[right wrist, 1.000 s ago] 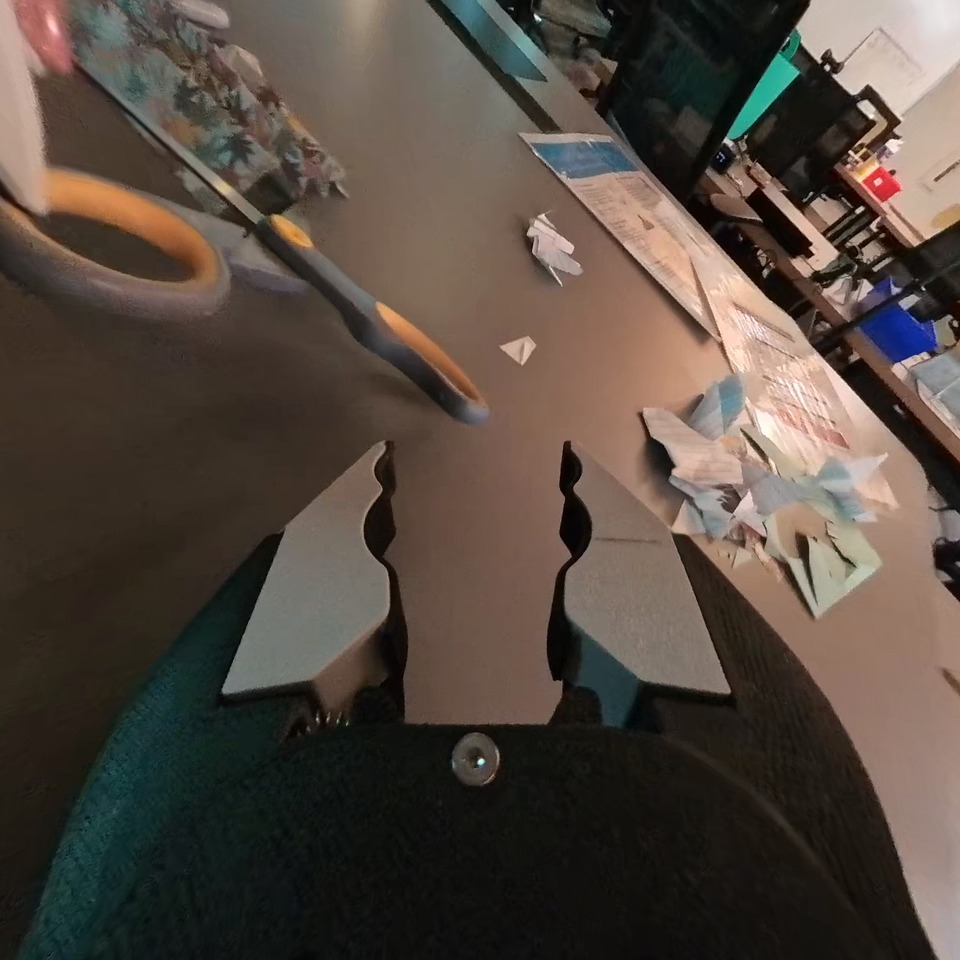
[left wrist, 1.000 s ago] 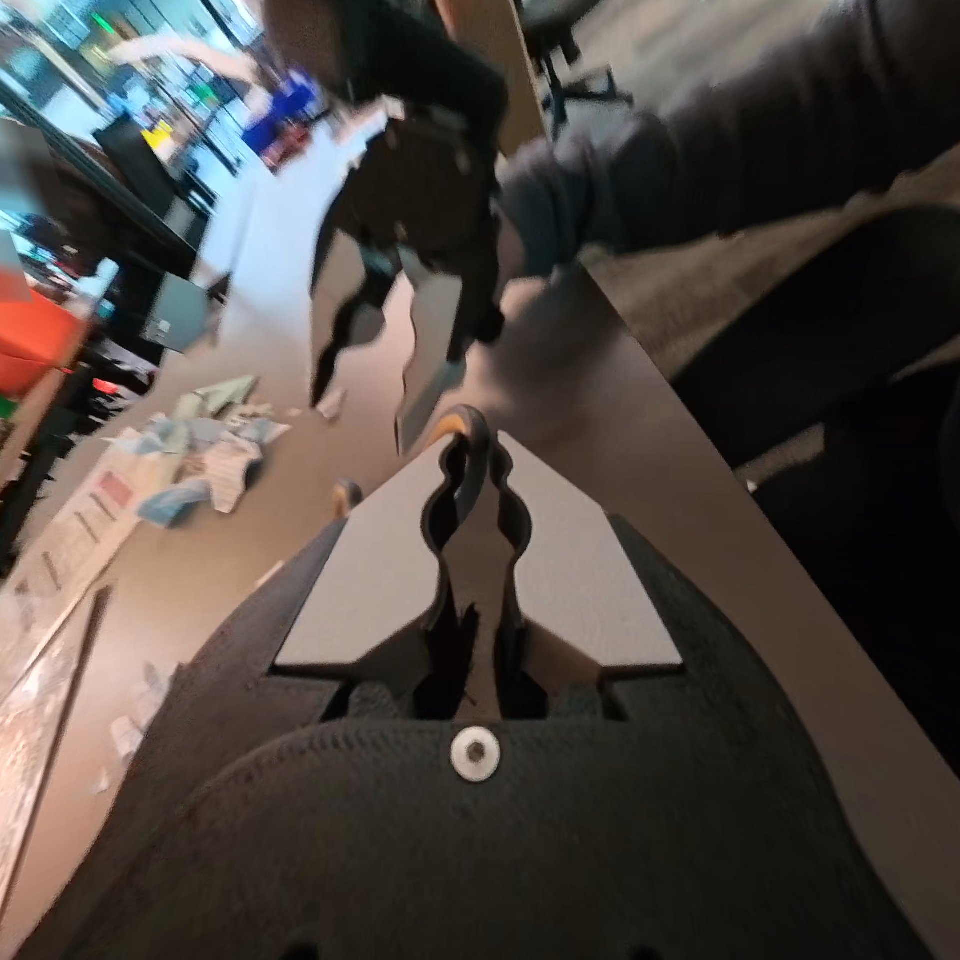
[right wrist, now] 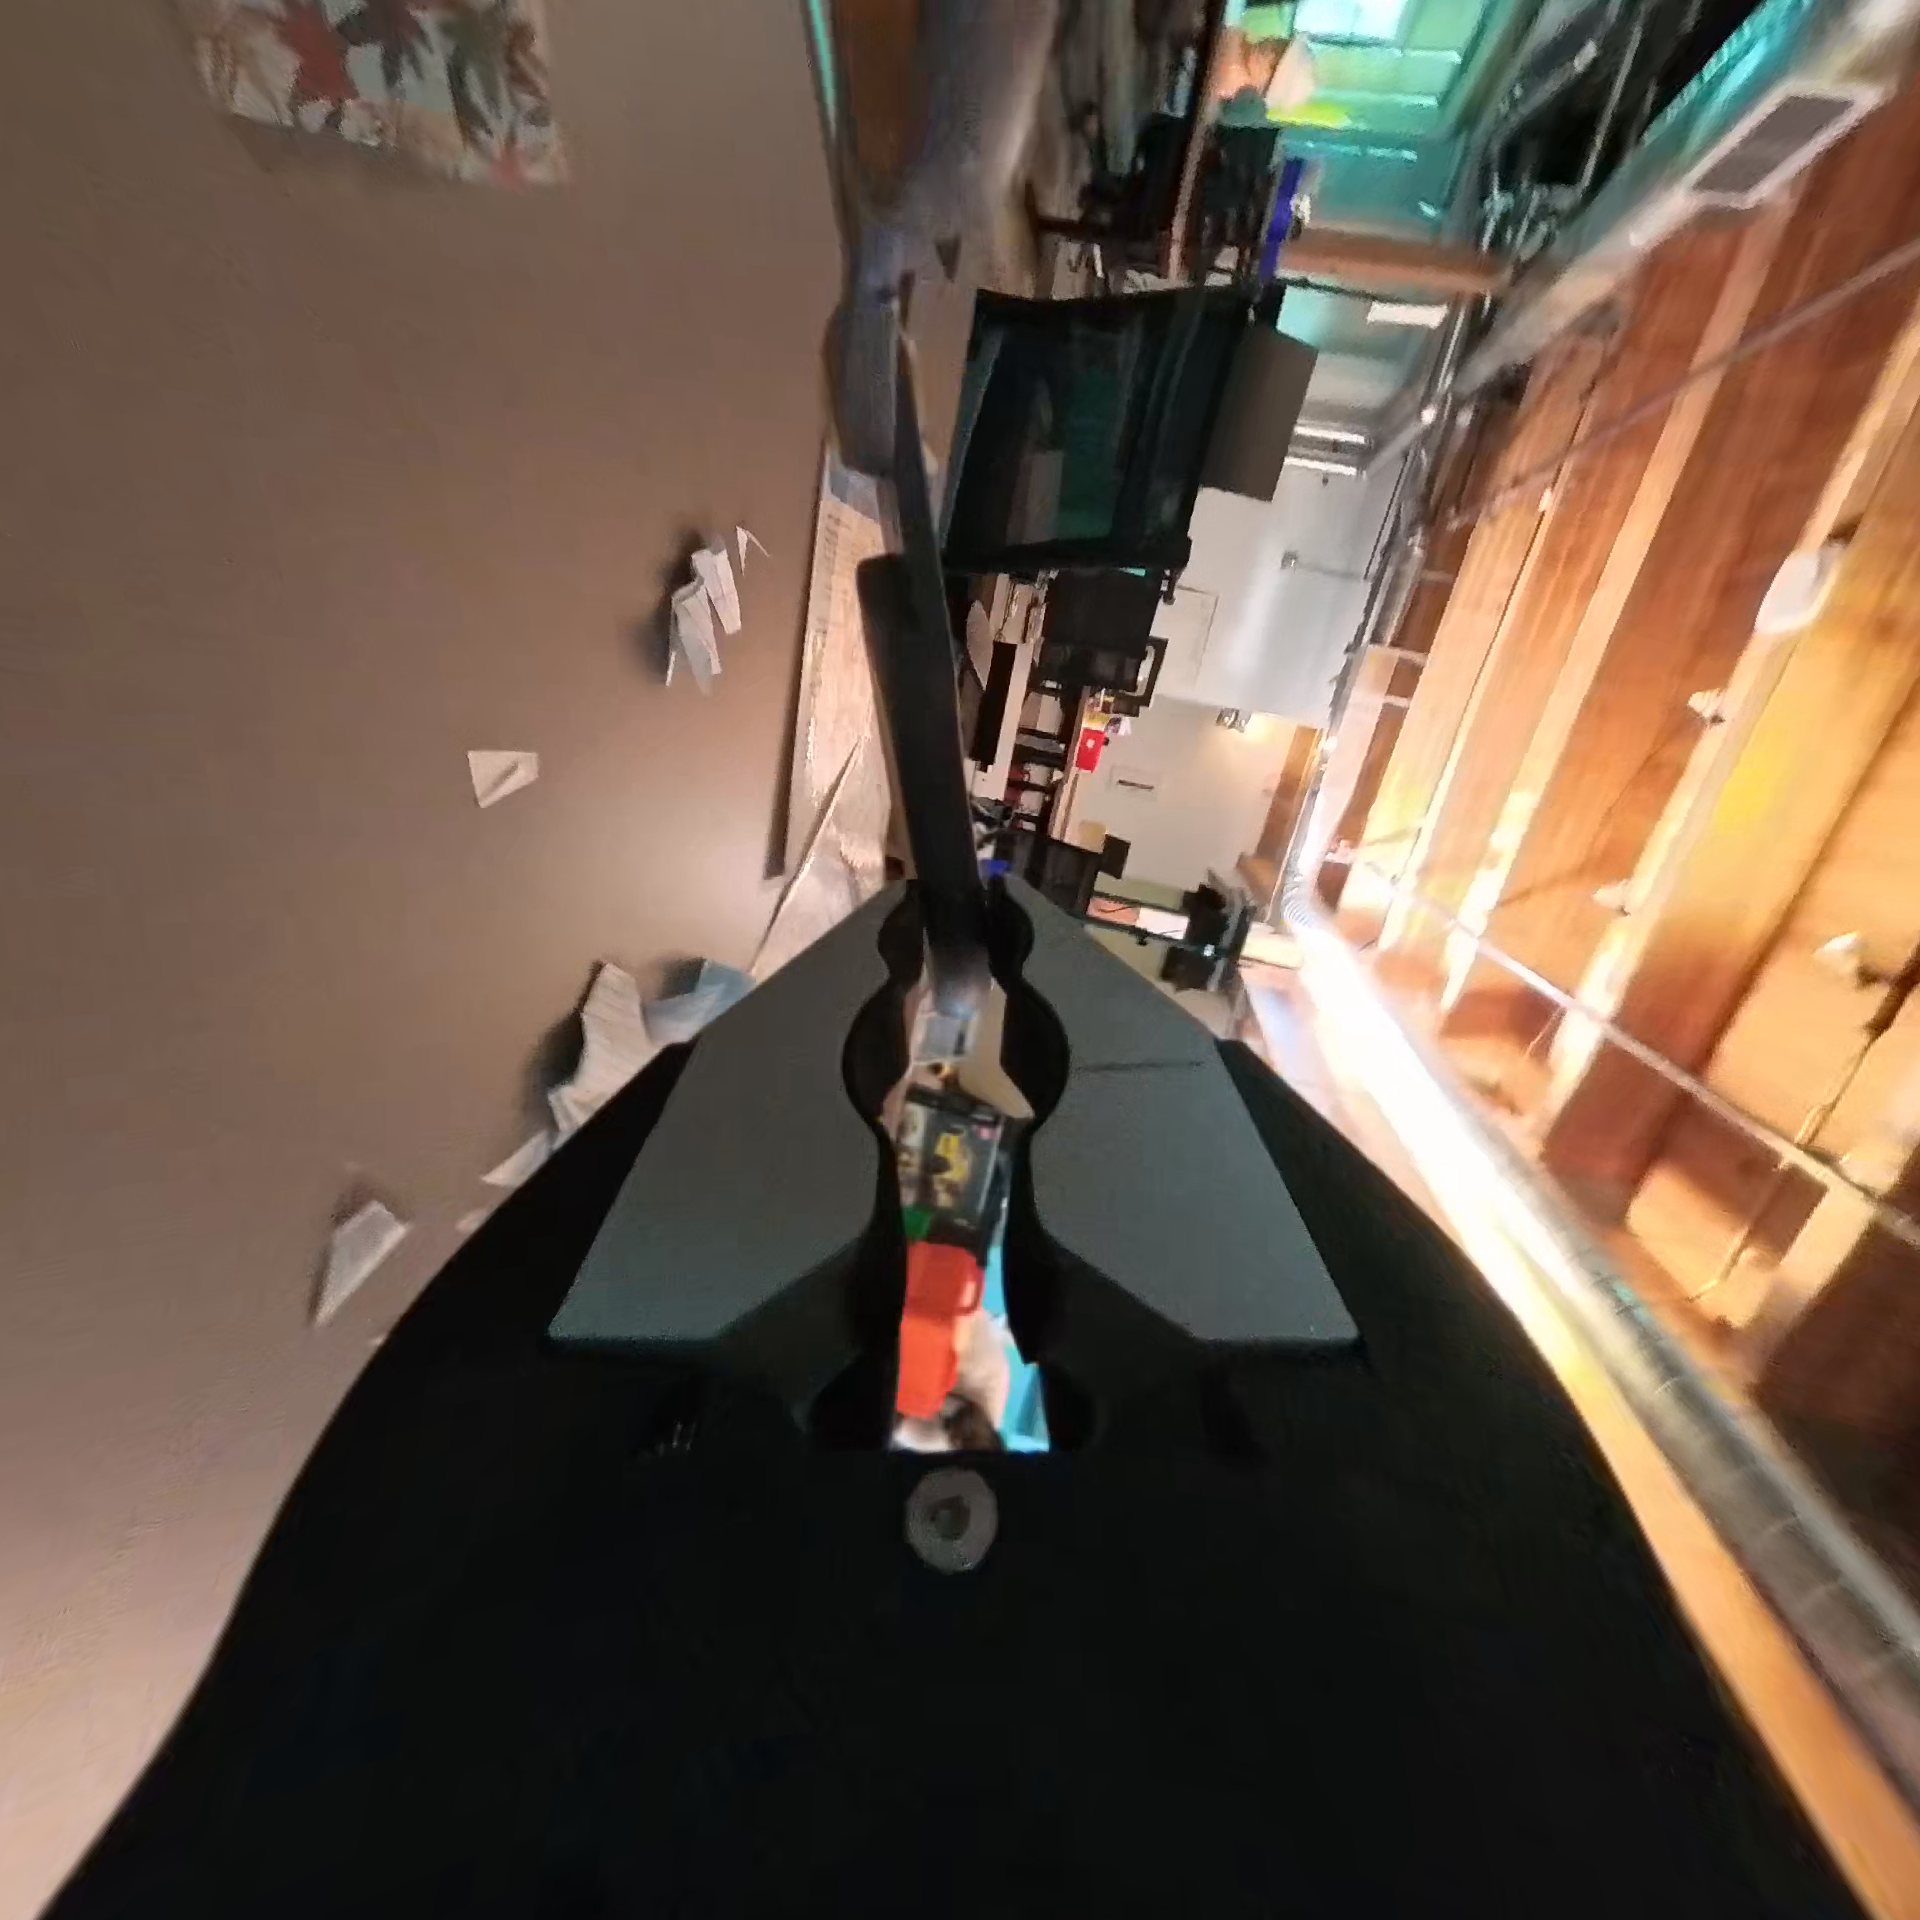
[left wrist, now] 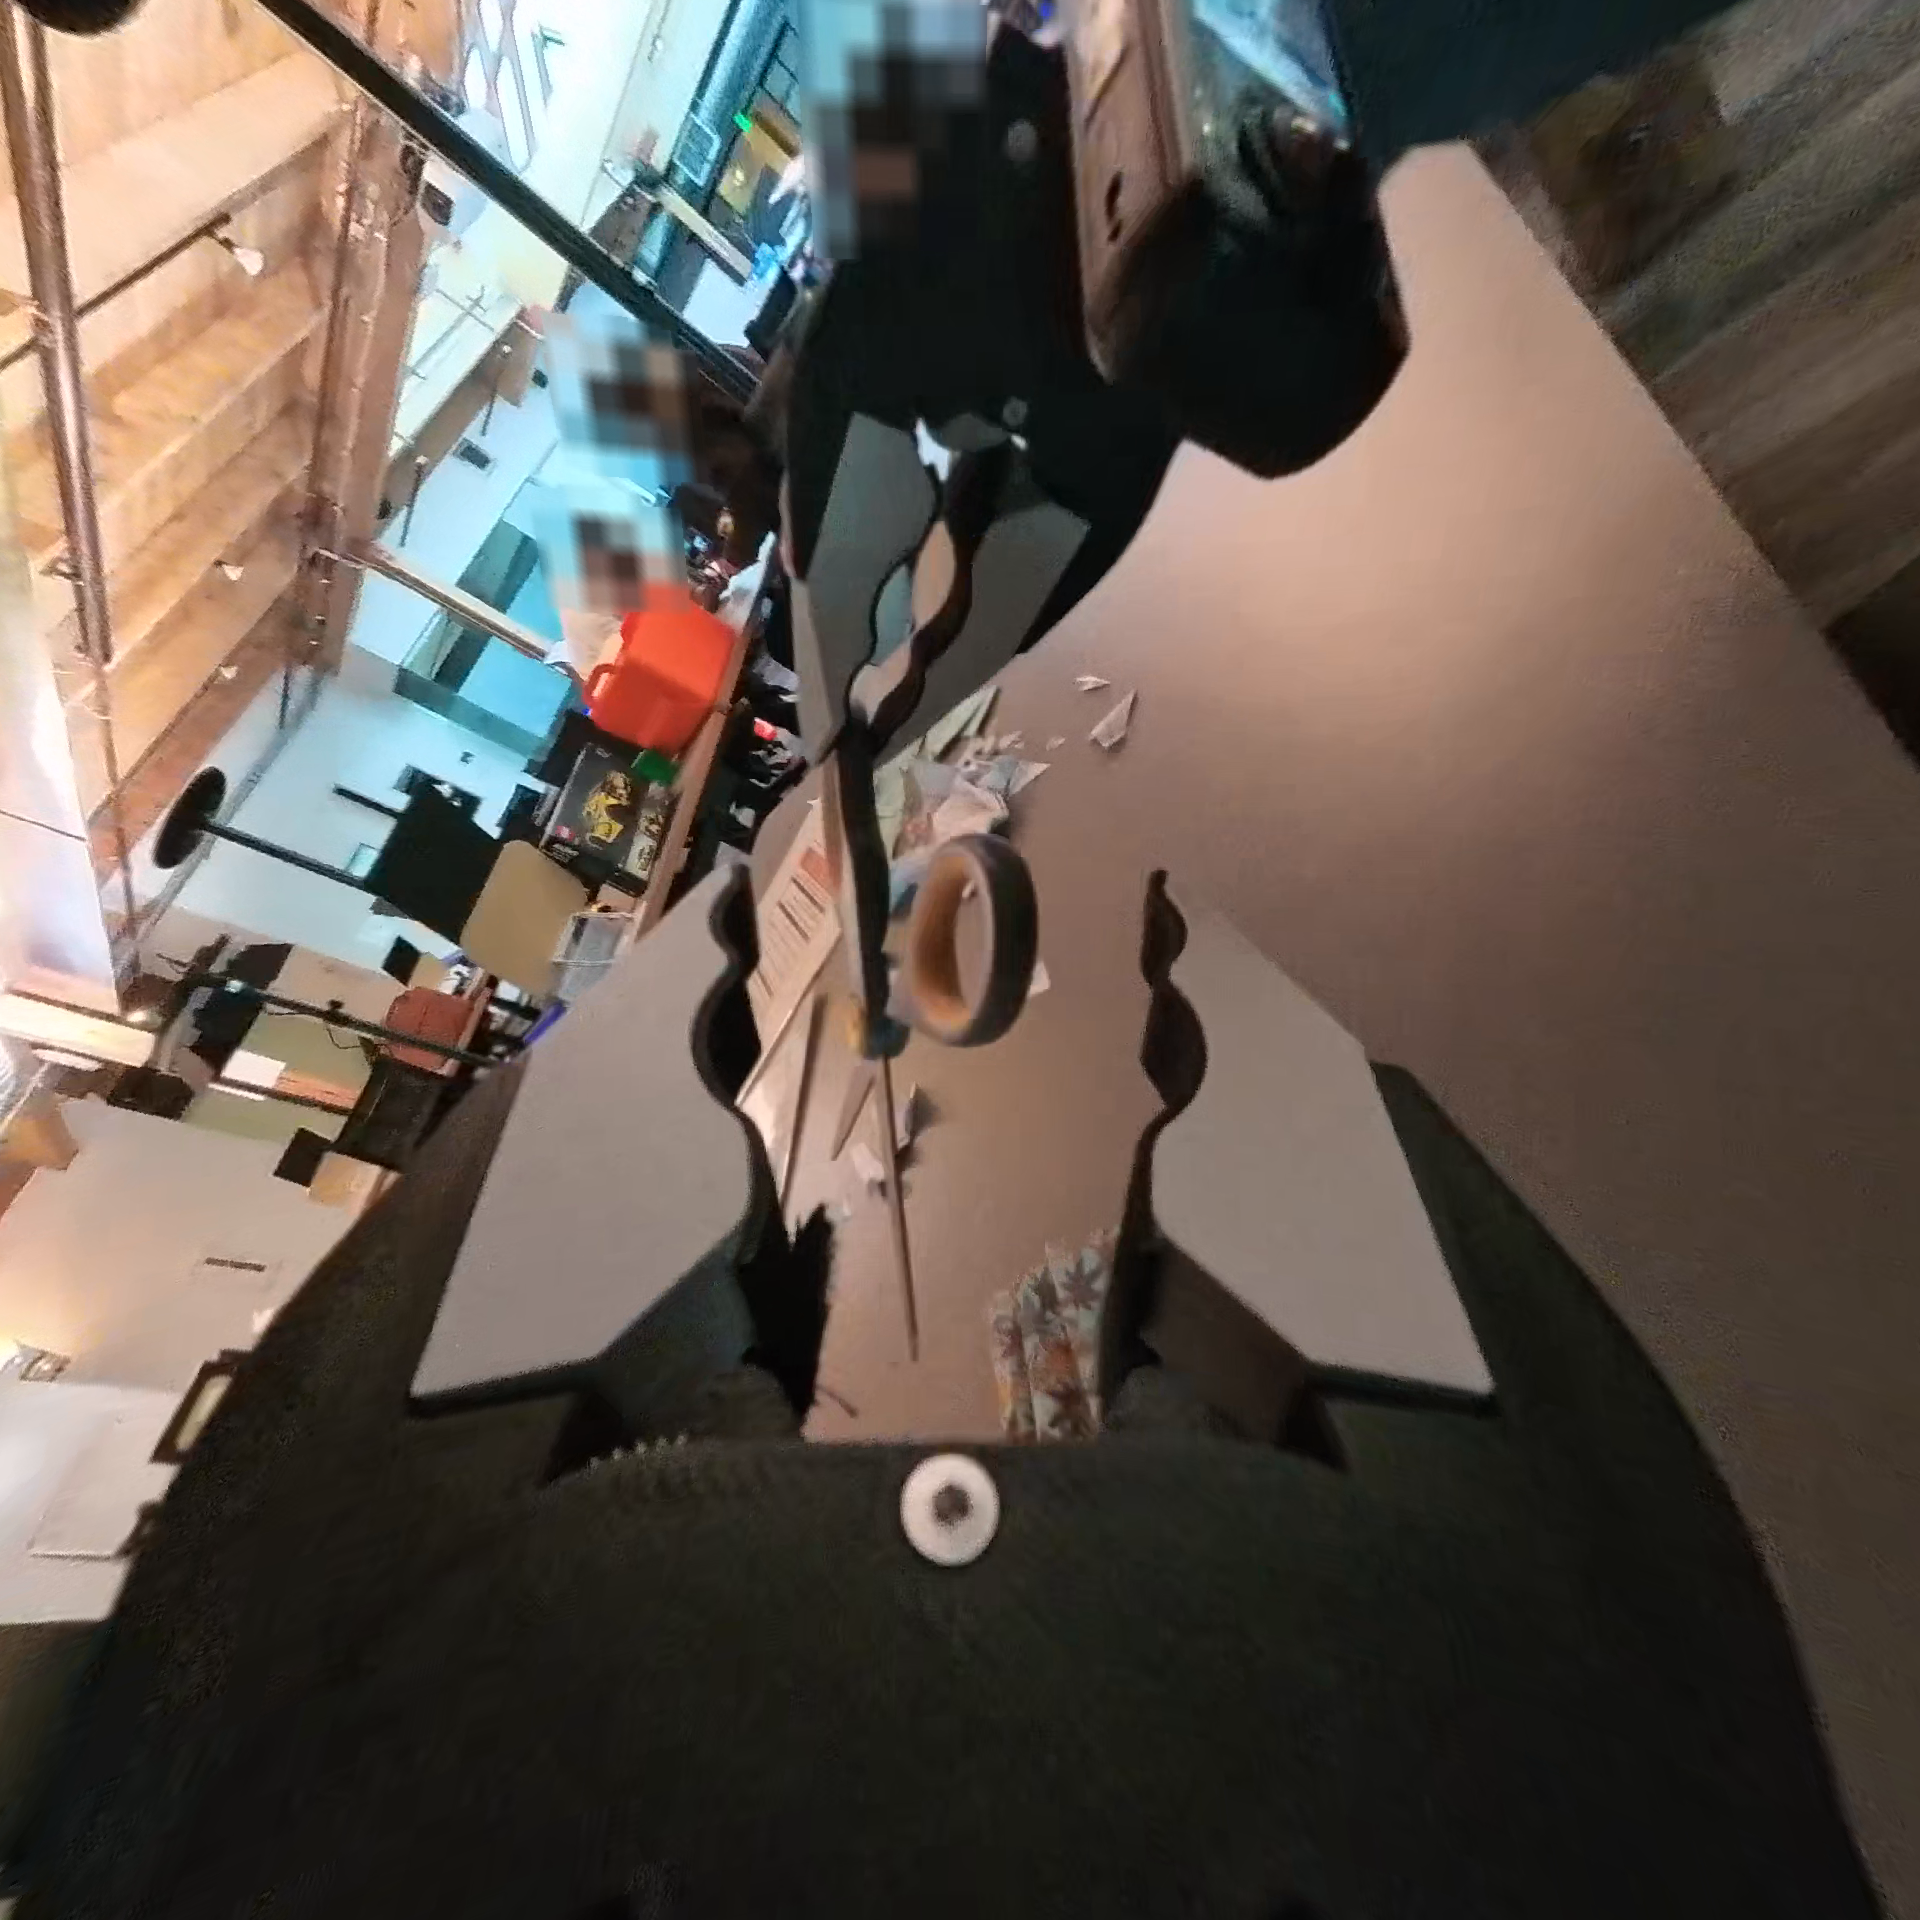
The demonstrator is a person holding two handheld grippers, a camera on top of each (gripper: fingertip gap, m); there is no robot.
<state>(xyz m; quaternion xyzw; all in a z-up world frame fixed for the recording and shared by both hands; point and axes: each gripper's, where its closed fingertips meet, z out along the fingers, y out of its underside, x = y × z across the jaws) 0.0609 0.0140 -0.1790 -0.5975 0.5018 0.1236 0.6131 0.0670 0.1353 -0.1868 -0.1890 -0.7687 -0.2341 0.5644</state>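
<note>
One table (left wrist: 1455,727): brown; paper scraps (left wrist: 966,790) are strewn at the far side, patterned paper (left wrist: 1049,1340) lies near.
Left gripper (left wrist: 948,885): the fingers, shut on the scissors' handle a second ago, are now spread wide; nothing is touched.
Right gripper (right wrist: 951,914): the fingers, open earlier, are now pinched narrow on the scissors (left wrist: 1013,914), which hang in the air between the left fingers.
Orange tub (left wrist: 660,675): far left; its contents cannot be told.

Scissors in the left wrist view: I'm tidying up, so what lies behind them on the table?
Behind the scissors lie pale paper scraps and a printed sheet on the brown table. Anything directly behind the handle loop is covered.
</note>
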